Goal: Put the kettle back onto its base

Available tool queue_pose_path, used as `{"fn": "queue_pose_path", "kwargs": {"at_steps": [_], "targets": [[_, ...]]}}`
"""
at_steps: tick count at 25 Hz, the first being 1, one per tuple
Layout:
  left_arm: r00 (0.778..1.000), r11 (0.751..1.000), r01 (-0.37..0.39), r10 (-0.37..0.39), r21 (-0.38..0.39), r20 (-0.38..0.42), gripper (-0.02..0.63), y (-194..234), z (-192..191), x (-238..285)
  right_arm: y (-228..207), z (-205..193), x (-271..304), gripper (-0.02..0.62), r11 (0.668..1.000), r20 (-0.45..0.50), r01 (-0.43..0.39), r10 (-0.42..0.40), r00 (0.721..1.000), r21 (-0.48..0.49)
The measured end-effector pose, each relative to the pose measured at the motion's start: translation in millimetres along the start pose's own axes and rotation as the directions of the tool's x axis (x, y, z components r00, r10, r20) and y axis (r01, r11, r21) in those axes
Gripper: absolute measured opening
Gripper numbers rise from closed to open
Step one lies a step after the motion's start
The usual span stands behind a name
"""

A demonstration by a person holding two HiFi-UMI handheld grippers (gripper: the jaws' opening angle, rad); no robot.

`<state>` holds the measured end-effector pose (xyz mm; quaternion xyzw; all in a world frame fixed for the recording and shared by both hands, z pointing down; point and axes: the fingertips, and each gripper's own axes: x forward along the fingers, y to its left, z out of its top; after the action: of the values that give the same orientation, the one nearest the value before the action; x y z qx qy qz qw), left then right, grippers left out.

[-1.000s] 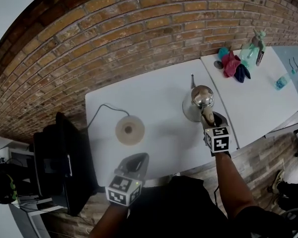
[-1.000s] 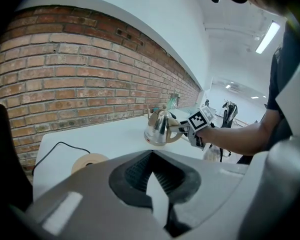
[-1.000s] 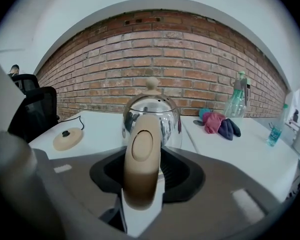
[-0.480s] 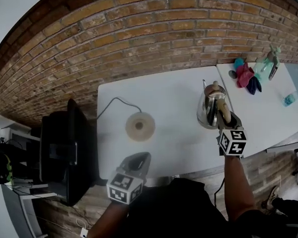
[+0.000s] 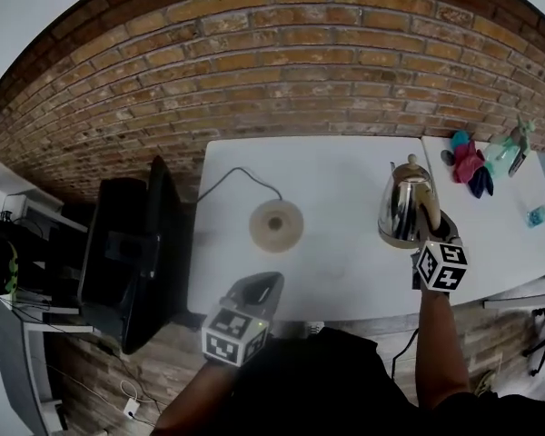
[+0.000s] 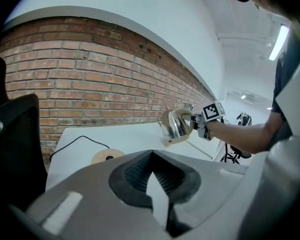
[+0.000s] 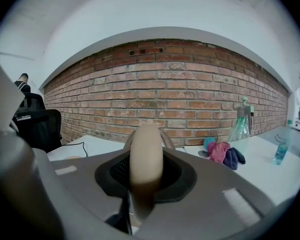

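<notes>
A shiny steel kettle (image 5: 404, 209) with a beige handle hangs tilted just above the right part of the white table (image 5: 345, 271). My right gripper (image 5: 433, 232) is shut on the handle (image 7: 146, 154); its jaws have just been closing round it. The kettle (image 6: 176, 126) also shows far off in the left gripper view. Its round beige base (image 5: 276, 224) lies at the table's middle left, a black cord (image 5: 232, 180) running from it toward the wall. At the table's near edge my left gripper (image 5: 262, 286) hangs shut and empty, its jaws (image 6: 157, 194) pointing toward the base (image 6: 107, 156).
A black office chair (image 5: 127, 252) stands left of the table. A second white table (image 5: 500, 225) adjoins on the right, with coloured cloths (image 5: 468, 171), a spray bottle (image 5: 513, 148) and a small plastic bottle (image 5: 534, 214). A brick wall (image 5: 300, 89) runs behind.
The right gripper has taken hold of the kettle's handle and raised the kettle off the table, tilting it. The left gripper has drifted a little along the table's near edge.
</notes>
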<state>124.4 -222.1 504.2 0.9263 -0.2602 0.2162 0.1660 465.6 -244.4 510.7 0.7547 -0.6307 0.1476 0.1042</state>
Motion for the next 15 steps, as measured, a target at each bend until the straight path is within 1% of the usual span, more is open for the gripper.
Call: {"fn": "queue_pose_path", "kwargs": {"at_steps": [9,15], "targets": [[0.999,0.999,-0.030,0.030,-0.022,0.016,0.001,2,-8,-12,27,19,3,0.095,0.998,0.030,-0.062,0.063,0.998,-0.032],[0.999,0.994,-0.030,0.034,-0.104,0.031,0.001,7,-12,-23,51,22,7,0.095,0.992,0.028,-0.114,0.116,0.993,-0.052]]}}
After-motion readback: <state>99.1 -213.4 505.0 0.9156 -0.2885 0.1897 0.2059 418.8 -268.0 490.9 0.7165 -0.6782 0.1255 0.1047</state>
